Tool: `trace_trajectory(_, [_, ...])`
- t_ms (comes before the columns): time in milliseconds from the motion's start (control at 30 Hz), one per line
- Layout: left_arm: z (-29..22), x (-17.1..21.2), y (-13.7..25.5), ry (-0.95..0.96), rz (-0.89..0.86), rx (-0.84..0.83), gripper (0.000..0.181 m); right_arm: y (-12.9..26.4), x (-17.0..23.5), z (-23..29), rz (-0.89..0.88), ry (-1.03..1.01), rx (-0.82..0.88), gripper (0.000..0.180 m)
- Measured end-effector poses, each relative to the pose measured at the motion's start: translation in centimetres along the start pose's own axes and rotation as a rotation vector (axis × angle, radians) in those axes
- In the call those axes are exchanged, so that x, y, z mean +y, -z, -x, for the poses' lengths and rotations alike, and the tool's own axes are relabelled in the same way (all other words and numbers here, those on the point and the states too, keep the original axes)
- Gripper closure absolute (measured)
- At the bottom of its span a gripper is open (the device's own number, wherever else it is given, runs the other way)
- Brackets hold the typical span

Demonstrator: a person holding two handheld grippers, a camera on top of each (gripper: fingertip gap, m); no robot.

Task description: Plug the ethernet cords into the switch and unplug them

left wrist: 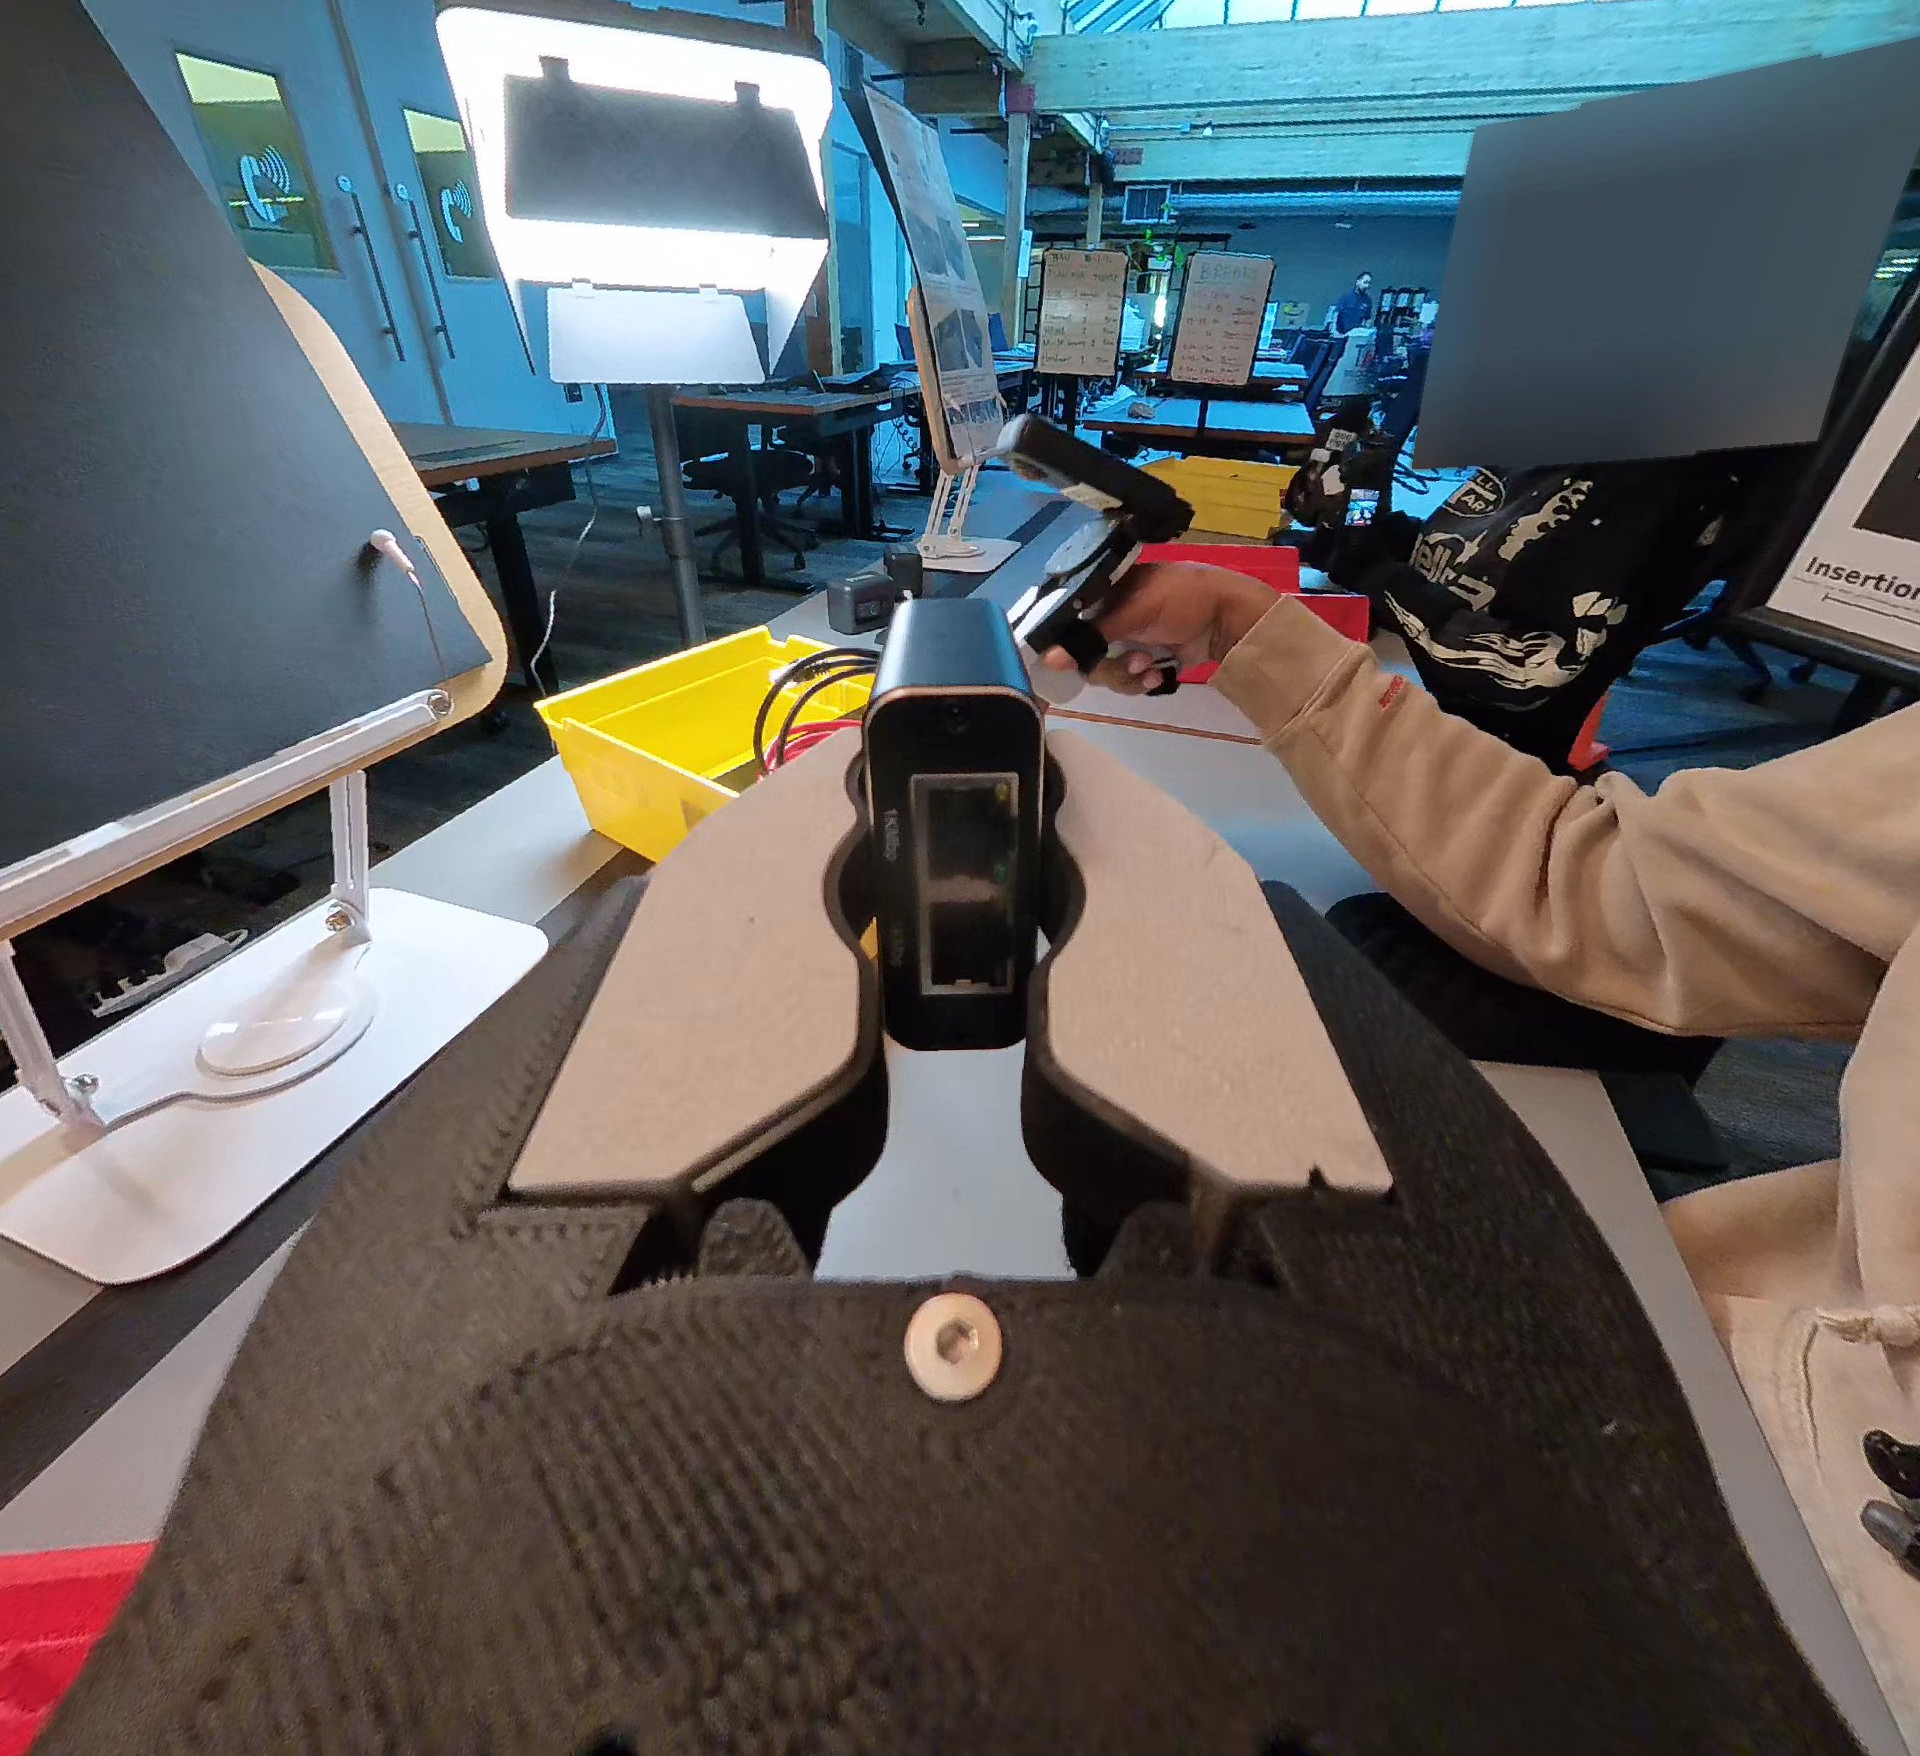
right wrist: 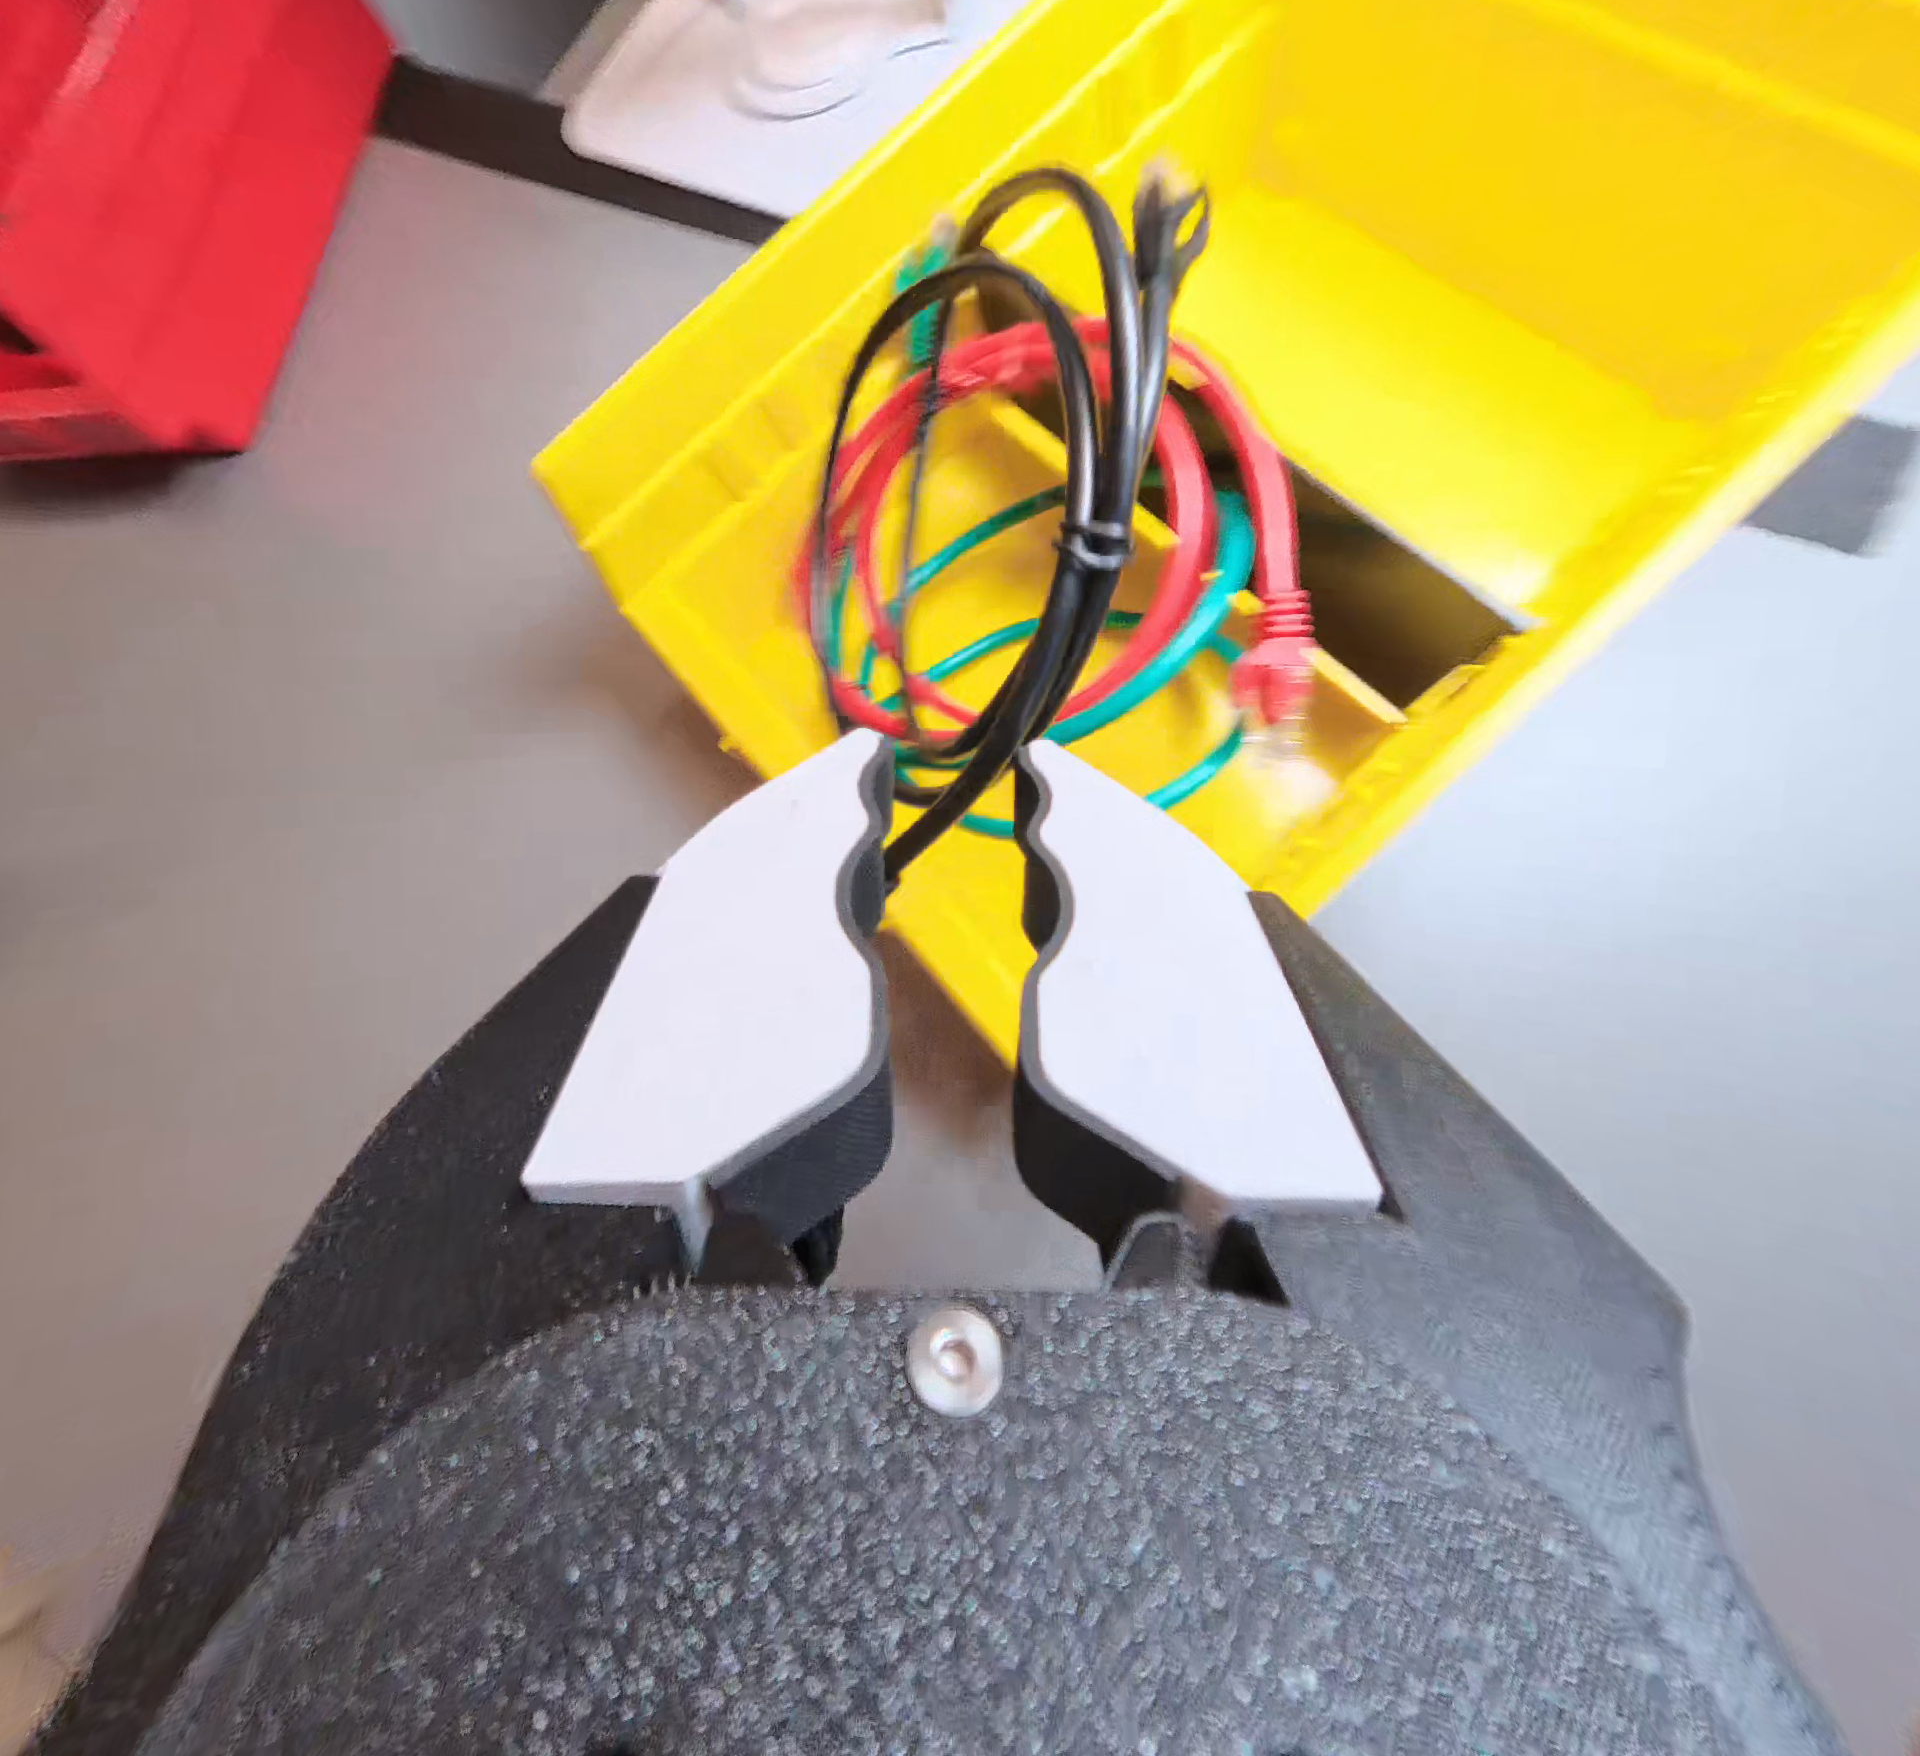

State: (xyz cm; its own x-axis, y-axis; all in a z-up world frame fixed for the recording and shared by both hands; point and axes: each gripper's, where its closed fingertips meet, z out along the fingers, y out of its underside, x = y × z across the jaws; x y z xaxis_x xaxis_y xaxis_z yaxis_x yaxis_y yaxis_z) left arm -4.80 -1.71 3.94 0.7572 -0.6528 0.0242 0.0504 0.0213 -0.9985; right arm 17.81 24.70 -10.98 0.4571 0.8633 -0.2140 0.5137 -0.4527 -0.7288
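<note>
My left gripper point(left wrist: 951, 771) is shut on the small black switch point(left wrist: 951, 885) and holds it upright above the table, its two empty ports facing the camera. My right gripper point(right wrist: 951, 756) is open at the near edge of the yellow bin point(right wrist: 1558, 96). A tied black ethernet cord point(right wrist: 1086, 459) stands up out of the bin and runs down between the right fingers, close to the left one. Red point(right wrist: 1195, 501) and green point(right wrist: 1164, 719) cords lie coiled in the bin. In the left wrist view a hand point(left wrist: 1164, 626) holds the right gripper behind the switch, over the yellow bin point(left wrist: 644, 761).
A red bin point(right wrist: 156, 200) sits left of the yellow one on the grey table point(right wrist: 312, 667). A white stand base point(right wrist: 790, 75) is behind the bin. In the left wrist view a white stand point(left wrist: 260, 1031) carries a black board at left. A beige sleeve point(left wrist: 1507, 854) crosses the right side. There is about 40 cm between the tips of the two grippers.
</note>
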Motion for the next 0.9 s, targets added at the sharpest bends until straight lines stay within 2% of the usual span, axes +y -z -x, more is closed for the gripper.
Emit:
trace_trajectory(100, [0.0, 0.4, -0.3, 0.007, 0.01, 0.003, 0.155, 1.0, -1.6, -1.7, -0.069, 0.06, 0.167, 0.155])
trace_trajectory(267, [-0.1, 0.9, -0.8, 0.014, 0.023, 0.013, 0.155, 2.0, -4.8, 0.0, -0.194, 0.213, 0.237, 0.151])
trace_trajectory(400, [-0.4, 1.8, -1.5, 0.041, 0.043, 0.028, 0.155, 3.6, -9.3, 8.2, -0.46, 0.452, 0.077, 0.142])
trace_trajectory(500, [0.1, 2.8, -2.4, 0.142, 0.069, -0.002, 0.155, 4.1, -10.7, 16.2, -0.588, 0.72, 0.0, 0.131])
trace_trajectory(700, [1.0, 5.8, -4.2, 0.445, 0.09, -0.01, 0.155, -1.7, -7.0, 29.0, -0.479, 1.144, -0.082, 0.116])
trace_trajectory(800, [0.8, 7.6, -5.1, 0.529, 0.138, 0.008, 0.155, -5.4, -5.5, 30.4, -0.403, 1.274, 0.024, 0.109])
trace_trajectory(900, [0.2, 9.7, -5.8, 0.538, 0.233, 0.019, 0.155, -7.7, -4.6, 30.4, -0.37, 1.325, 0.077, 0.113])
